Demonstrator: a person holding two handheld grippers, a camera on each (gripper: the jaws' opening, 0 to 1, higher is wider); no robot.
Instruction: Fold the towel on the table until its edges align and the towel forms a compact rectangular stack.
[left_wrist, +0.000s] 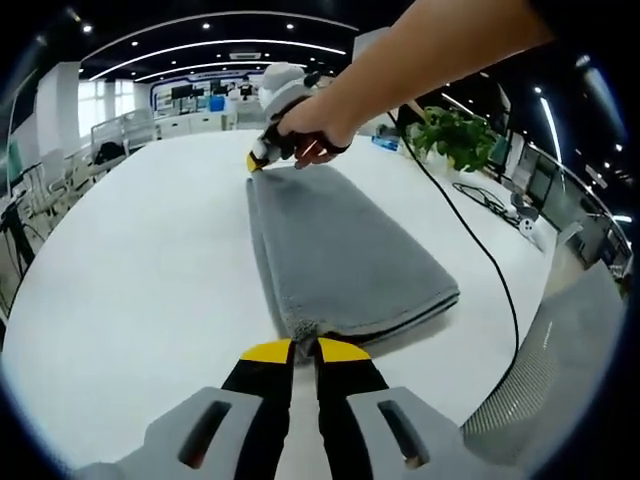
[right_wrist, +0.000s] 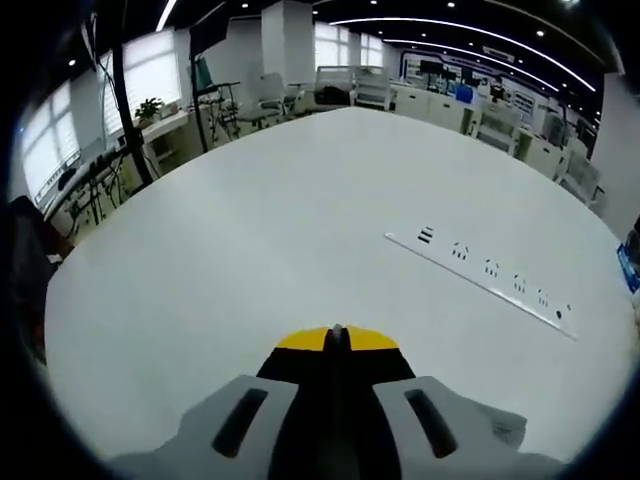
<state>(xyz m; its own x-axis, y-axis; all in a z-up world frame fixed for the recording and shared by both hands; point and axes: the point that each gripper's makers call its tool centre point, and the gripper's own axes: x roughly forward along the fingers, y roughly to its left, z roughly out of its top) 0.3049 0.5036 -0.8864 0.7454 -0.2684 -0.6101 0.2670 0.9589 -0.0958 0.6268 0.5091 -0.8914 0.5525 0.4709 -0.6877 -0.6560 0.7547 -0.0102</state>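
A grey towel lies folded into a long strip on the white table, running away from me in the left gripper view. My left gripper is shut on the towel's near corner, its yellow tips pinching the fabric. At the far end a person's hand holds my right gripper, its yellow tip at the towel's far corner. In the right gripper view my right gripper has its jaws together, with a small sliver of grey cloth between the tips; the rest of the towel is hidden below.
A black cable trails across the table to the right of the towel. A potted plant stands at the far right edge, and a mesh chair back is near right. A recessed socket strip crosses the tabletop.
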